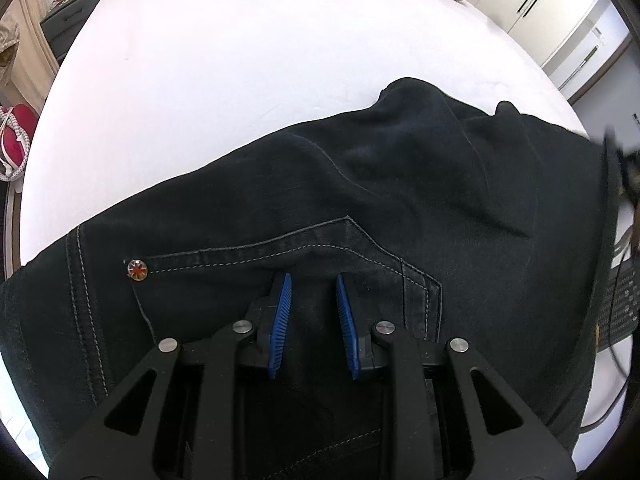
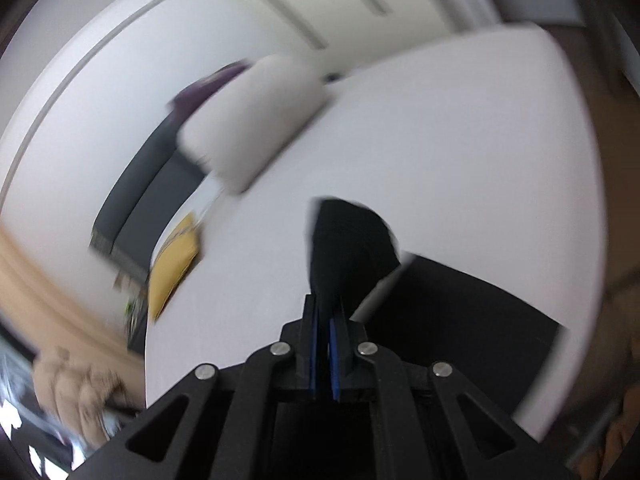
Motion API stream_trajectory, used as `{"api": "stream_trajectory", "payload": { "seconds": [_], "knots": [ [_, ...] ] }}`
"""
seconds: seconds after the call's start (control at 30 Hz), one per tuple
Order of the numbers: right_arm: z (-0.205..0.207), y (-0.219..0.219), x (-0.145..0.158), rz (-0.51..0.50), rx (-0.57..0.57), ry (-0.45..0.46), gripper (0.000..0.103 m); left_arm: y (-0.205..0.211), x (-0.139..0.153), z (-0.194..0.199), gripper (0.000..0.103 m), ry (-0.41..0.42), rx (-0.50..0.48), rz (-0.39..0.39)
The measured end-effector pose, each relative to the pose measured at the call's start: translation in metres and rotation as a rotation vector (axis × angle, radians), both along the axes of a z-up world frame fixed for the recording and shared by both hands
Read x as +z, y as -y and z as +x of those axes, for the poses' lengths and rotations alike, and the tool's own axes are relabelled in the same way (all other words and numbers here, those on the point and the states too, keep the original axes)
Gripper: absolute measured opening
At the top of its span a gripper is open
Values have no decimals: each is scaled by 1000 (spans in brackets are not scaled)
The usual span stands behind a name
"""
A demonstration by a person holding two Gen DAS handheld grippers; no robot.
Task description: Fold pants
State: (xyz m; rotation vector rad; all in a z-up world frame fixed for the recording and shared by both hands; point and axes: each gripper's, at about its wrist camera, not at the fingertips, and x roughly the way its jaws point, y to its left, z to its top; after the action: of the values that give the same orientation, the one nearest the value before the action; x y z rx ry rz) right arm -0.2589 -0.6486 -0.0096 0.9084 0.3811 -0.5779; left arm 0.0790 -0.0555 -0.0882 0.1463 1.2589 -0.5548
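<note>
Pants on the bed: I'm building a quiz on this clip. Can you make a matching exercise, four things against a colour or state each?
Things:
1. pants
2. rivet
3. right gripper
4. cushion

Colour or state:
A. yellow
B. shut on dark cloth
C. silver with a red centre
D. dark, spread on the white bed

Pairs: 1-D, 2-C, 3-B, 4-A

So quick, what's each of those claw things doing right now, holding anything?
Left gripper: fingers a little apart over the black pants; whether they pinch cloth cannot be told.
Right gripper: closed on a bunch of the pants' fabric.
</note>
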Motion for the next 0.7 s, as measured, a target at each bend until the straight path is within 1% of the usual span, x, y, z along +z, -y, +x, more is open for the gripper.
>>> {"api": "stream_trajectory", "payload": {
  "seconds": [0.03, 0.1, 0.13, 0.2, 0.23, 0.27, 0.3, 0.33, 0.4, 0.43, 0.5, 0.6, 0.63, 0.67, 0.7],
  "knots": [
    [-13, 3, -14, 35, -29, -14, 6, 2, 0, 0, 23, 1, -1, 7],
    [-34, 10, -44, 111, -72, -25, 11, 8, 0, 0, 23, 4, -6, 23],
    [-39, 11, -53, 138, -76, -22, 14, 11, 0, 0, 23, 6, -7, 29],
    [-43, 11, -71, 214, -75, -10, 43, 16, 0, 0, 23, 10, -10, 39],
    [-43, 10, -76, 251, -76, 12, 71, 18, 0, -1, 23, 12, -10, 42],
    [-46, 9, -80, 281, -82, 59, 85, 21, -1, -2, 23, 14, -10, 44],
    [-48, 7, -82, 296, -92, 113, 87, 23, -1, -3, 23, 17, -10, 46],
    [-49, 6, -81, 297, -100, 128, 88, 25, -1, -4, 23, 20, -8, 49],
    [-40, 6, -80, 293, -99, 115, 88, 27, -2, -7, 23, 26, -5, 54],
    [-34, 6, -79, 290, -98, 94, 88, 30, -2, -8, 23, 31, -3, 59],
    [-24, 5, -74, 266, -87, 18, 85, 32, -4, -12, 23, 40, -4, 70],
    [-15, 5, -70, 200, -73, -78, 64, 38, -4, -15, 23, 47, -5, 85],
    [-10, 8, -69, 187, -74, -114, 49, 40, -5, -15, 23, 48, -4, 86],
    [-13, 10, -71, 181, -80, -140, 34, 41, -5, -16, 23, 48, -4, 87],
    [-13, 14, -71, 175, -93, -172, 28, 42, -5, -16, 23, 48, -4, 87]
  ]
}}
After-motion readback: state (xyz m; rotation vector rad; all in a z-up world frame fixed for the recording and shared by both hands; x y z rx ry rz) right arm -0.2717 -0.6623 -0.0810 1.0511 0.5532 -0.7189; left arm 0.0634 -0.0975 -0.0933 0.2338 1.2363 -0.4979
